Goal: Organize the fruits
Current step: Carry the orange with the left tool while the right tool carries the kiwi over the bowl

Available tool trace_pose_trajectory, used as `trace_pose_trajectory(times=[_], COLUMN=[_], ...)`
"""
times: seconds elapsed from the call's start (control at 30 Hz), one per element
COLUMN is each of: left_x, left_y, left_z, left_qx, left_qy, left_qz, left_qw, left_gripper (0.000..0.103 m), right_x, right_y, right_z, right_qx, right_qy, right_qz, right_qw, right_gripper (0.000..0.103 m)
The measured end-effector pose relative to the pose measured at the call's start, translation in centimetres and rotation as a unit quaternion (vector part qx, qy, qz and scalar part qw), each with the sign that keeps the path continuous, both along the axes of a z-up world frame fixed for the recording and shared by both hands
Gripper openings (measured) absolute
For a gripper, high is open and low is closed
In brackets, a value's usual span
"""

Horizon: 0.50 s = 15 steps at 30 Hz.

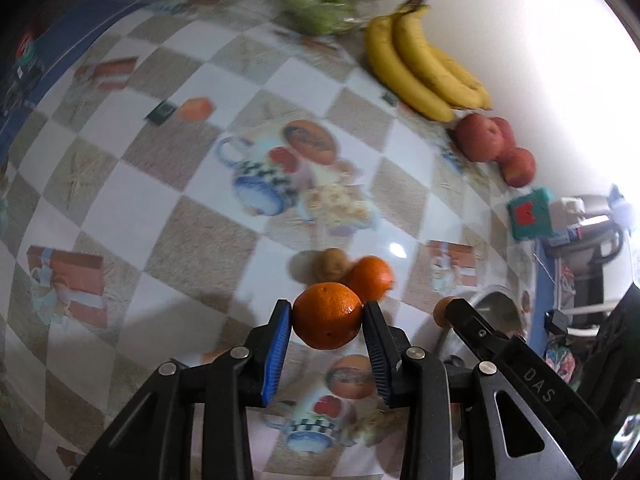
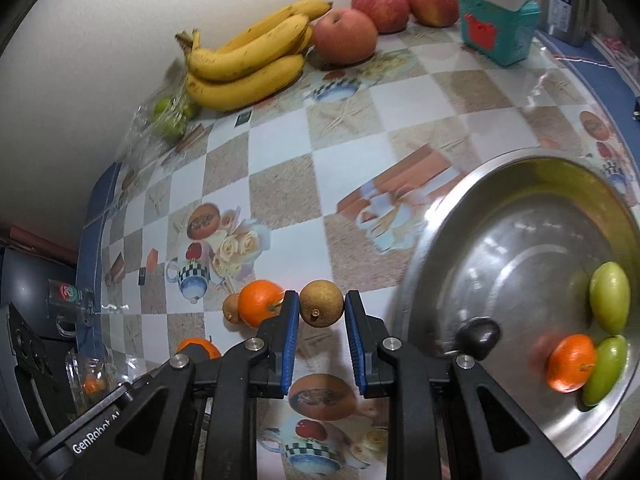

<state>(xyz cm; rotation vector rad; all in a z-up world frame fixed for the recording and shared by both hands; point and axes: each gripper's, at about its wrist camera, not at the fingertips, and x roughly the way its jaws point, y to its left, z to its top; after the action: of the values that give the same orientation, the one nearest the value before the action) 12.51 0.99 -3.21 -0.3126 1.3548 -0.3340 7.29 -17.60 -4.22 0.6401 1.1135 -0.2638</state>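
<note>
Pinching an orange (image 1: 327, 316) in our left hand-held gripper (image 1: 327, 318) and a round brown fruit (image 2: 321, 303) in the right hand-held gripper (image 2: 322, 308), we reckon either could roll free before the steel bowl (image 2: 440, 232).

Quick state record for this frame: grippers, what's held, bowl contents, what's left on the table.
left gripper: shut on orange
right gripper: shut on small brown fruit
steel bowl: one tangerine, two green fruits
loose on table: second orange, another brown fruit beside it
by wall: bananas, three apples, bagged green fruit
</note>
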Motion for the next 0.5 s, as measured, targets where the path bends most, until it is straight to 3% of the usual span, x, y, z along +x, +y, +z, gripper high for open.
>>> trace_pose_trajectory(times=[0.2, 0.5], left_x=[-1.6, -4.1], left_y=[-3.5, -8.4], left_z=[1.7, 3.3], left_qx=[-0.001, -0.001], left_qy=[-0.035, -0.076], left_qz=[-0.055, -0.135], left_qw=[0.9979, 0.9879], left_gripper=[0.039, 0.039], right_x=[-1.5, -5.1], right_y=[-2.7, -7.7], right_z=[1.8, 3.0], right_qx=[-0.008, -0.009], right_qy=[-0.015, -0.024], right_qz=[-0.028, -0.100], right_qw=[0.999, 0.995], right_gripper=[0.024, 0.024])
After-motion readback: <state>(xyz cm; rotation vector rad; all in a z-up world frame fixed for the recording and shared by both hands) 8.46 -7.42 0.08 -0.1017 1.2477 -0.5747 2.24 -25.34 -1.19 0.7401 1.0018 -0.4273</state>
